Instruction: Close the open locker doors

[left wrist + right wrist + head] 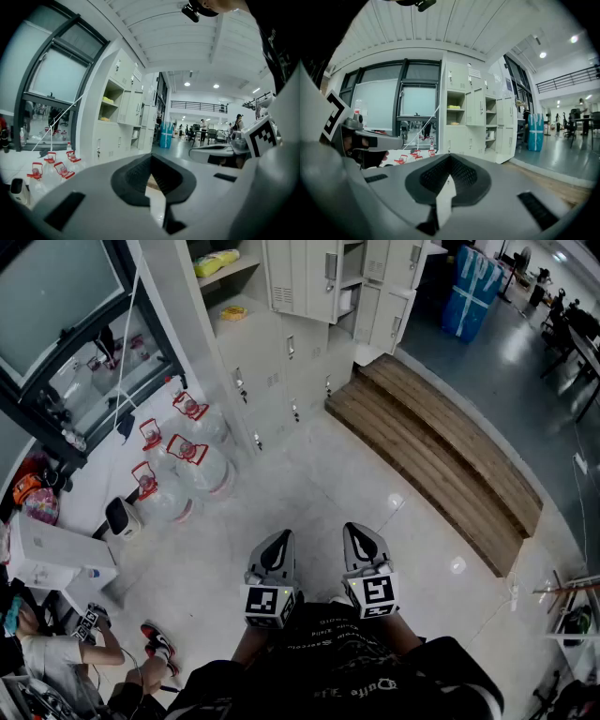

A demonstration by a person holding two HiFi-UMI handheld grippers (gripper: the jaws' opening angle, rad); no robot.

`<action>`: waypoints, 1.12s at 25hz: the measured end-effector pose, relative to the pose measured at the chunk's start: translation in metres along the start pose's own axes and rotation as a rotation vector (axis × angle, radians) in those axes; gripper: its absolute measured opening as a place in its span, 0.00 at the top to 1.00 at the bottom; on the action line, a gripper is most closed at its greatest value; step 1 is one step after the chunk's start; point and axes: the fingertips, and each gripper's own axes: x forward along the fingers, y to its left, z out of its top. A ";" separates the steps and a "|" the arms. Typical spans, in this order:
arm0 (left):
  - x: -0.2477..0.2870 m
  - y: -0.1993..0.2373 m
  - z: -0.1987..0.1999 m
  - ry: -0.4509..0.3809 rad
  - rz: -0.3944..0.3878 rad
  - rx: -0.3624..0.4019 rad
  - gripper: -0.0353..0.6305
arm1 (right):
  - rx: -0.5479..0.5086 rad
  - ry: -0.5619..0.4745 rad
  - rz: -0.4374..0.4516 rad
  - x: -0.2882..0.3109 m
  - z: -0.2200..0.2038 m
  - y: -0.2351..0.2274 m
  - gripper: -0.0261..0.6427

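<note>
A bank of pale grey lockers point(281, 352) stands against the far wall, well ahead of me. Some doors hang open: one point(323, 282) in the upper row and another point(398, 310) further right. An open compartment holds yellow items point(217, 261). The lockers point(126, 117) show at the left in the left gripper view and mid-frame as lockers point(473, 122) in the right gripper view. My left gripper point(277, 540) and right gripper point(358, 532) are held side by side near my body, far from the doors. Both are shut and hold nothing, as the left gripper point(151, 161) and right gripper point(450, 161) show.
Several large water bottles point(178, 474) with red handles sit on the floor left of the lockers. A wooden step platform point(431, 456) runs along the right. Blue wrapped boxes point(473, 287) stand beyond it. A person point(56, 652) sits at the lower left beside a white box point(56, 559).
</note>
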 end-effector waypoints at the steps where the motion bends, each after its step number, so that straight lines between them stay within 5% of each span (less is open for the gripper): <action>1: 0.003 0.004 0.000 0.002 -0.001 0.003 0.94 | 0.001 0.002 -0.007 0.005 0.001 -0.001 0.95; 10: 0.026 0.032 0.010 0.003 -0.034 0.001 0.94 | 0.041 -0.019 -0.083 0.032 0.010 -0.008 0.95; 20: 0.044 0.082 0.018 -0.004 -0.112 -0.001 0.94 | 0.099 -0.055 -0.270 0.050 0.019 -0.014 0.95; 28: 0.057 0.076 0.029 -0.023 -0.230 -0.004 0.94 | 0.060 -0.021 -0.262 0.060 0.018 -0.005 0.95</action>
